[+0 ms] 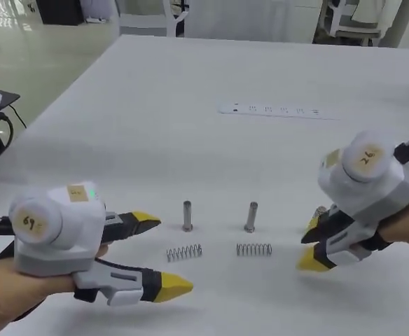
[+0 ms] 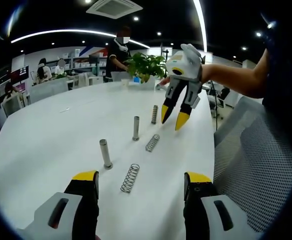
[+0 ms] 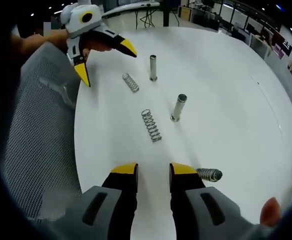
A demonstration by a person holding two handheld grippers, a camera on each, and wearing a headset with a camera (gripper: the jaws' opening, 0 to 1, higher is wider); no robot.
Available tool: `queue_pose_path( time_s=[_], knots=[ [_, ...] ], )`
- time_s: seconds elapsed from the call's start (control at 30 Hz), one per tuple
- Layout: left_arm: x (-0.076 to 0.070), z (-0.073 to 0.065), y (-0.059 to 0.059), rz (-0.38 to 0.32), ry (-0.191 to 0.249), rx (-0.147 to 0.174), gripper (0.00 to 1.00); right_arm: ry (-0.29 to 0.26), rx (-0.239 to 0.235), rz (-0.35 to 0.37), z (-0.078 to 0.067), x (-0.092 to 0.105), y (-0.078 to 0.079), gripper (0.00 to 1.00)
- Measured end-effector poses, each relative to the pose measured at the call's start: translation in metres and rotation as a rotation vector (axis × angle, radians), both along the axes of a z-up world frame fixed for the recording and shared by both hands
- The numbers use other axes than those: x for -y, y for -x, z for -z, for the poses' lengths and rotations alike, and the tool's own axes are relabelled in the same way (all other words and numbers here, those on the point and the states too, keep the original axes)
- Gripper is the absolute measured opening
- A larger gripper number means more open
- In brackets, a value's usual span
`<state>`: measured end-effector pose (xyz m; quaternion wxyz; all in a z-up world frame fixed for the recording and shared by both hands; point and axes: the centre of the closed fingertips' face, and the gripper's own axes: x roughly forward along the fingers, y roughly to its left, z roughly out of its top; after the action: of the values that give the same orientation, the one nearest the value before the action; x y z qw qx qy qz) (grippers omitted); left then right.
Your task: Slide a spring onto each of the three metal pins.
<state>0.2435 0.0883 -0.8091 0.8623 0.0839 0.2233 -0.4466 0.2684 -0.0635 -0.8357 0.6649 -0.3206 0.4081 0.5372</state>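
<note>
**Metal work one-third done**

Nearest the person, the left gripper (image 1: pixel 161 253) hung low over the left of the white table (image 1: pixel 190 140). Its yellow-tipped jaws were spread wide and held nothing. On the right, the right gripper (image 3: pixel 154 171) had its jaws parted by a narrower gap, and it was empty too.

Between the two grippers lay two loose coils on their sides, the left spring (image 1: pixel 184 252) and the right spring (image 1: pixel 253 248), well apart from each other. Just beyond each stood a bare, upright pin: the left pin (image 1: pixel 187 215) behind the left spring and the middle pin (image 1: pixel 251 217) behind the right one. Neither pin touched its spring.

Further right, close beside the right gripper's jaws, the third pin (image 3: pixel 209 175) wore a spring around its shaft. Far back, a power strip (image 1: pixel 271 110) lay flat on the table.

On this showing, one pin of three was finished. Two springs still had to be picked up and slid on. Lying flat, the thin coils looked liable to roll or slip when pinched.
</note>
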Motion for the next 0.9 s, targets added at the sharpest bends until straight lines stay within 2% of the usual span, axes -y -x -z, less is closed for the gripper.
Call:
queue_pose_path(
  time_s=[0.27,0.57,0.9],
  knots=[
    [-0.001,0.001,0.000,-0.002,-0.002,-0.001,0.65,-0.023,0.005,-0.032,-0.002,-0.018,0.003,0.23],
    [-0.001,0.001,0.000,-0.004,0.000,-0.001,0.65,-0.039,0.011,-0.059,-0.002,-0.035,0.000,0.21],
    [-0.001,0.002,-0.001,-0.005,0.001,-0.003,0.65,-0.026,0.007,-0.077,0.009,-0.045,-0.007,0.18]
  ],
)
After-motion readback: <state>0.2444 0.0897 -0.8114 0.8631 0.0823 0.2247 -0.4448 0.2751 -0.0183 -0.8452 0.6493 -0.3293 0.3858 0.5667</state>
